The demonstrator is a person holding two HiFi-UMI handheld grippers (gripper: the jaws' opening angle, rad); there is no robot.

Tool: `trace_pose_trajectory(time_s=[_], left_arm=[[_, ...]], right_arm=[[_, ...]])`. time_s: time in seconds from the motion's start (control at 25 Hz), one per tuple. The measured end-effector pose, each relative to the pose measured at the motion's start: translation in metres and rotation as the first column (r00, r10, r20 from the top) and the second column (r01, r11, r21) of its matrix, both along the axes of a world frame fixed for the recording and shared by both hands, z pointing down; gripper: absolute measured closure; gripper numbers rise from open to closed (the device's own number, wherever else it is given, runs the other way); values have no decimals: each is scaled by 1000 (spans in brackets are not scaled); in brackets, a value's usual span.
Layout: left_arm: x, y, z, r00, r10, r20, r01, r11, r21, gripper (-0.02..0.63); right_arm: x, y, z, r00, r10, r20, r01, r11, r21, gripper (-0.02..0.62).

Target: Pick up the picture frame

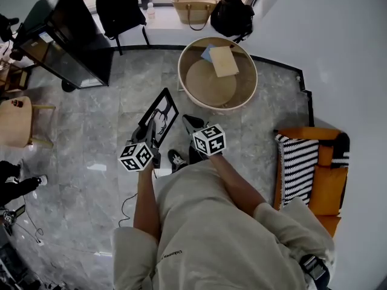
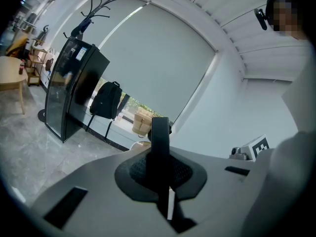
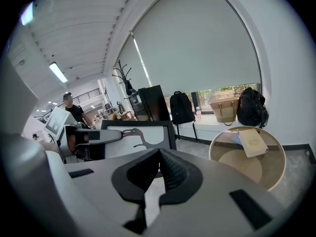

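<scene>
The picture frame (image 1: pixel 161 115) is black-edged with a white print of a dark bird. It hangs tilted above the grey floor, just left of my body. My left gripper (image 1: pixel 148 132) is shut on its lower left edge; in the left gripper view the frame's black edge (image 2: pixel 159 137) stands upright between the pads of that gripper (image 2: pixel 160 154). My right gripper (image 1: pixel 188 121) is a short way right of the frame, shut with nothing in it. In the right gripper view the frame (image 3: pixel 140 132) shows beyond the closed right gripper (image 3: pixel 159 154).
A round wooden table (image 1: pixel 182 80) with a tan book (image 1: pixel 224 61) stands just ahead. A black cabinet (image 1: pixel 66 35), a backpack on a chair (image 1: pixel 120 5) and two bags (image 1: pixel 195 8) lie beyond. An orange sofa with a striped cushion (image 1: pixel 296 168) is at the right.
</scene>
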State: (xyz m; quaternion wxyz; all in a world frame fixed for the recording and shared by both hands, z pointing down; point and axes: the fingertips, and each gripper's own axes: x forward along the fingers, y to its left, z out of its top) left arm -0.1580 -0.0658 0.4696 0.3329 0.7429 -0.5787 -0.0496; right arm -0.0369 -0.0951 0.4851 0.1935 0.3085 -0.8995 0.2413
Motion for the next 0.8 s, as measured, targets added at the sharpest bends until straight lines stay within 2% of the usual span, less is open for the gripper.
trace_pose_trajectory(time_s=[0.8], left_arm=[[20,-7,-2,998,60,-8,-60,998,14,580]], right_arm=[[4,1,-1,999,-27,-29,28,999,19,561]])
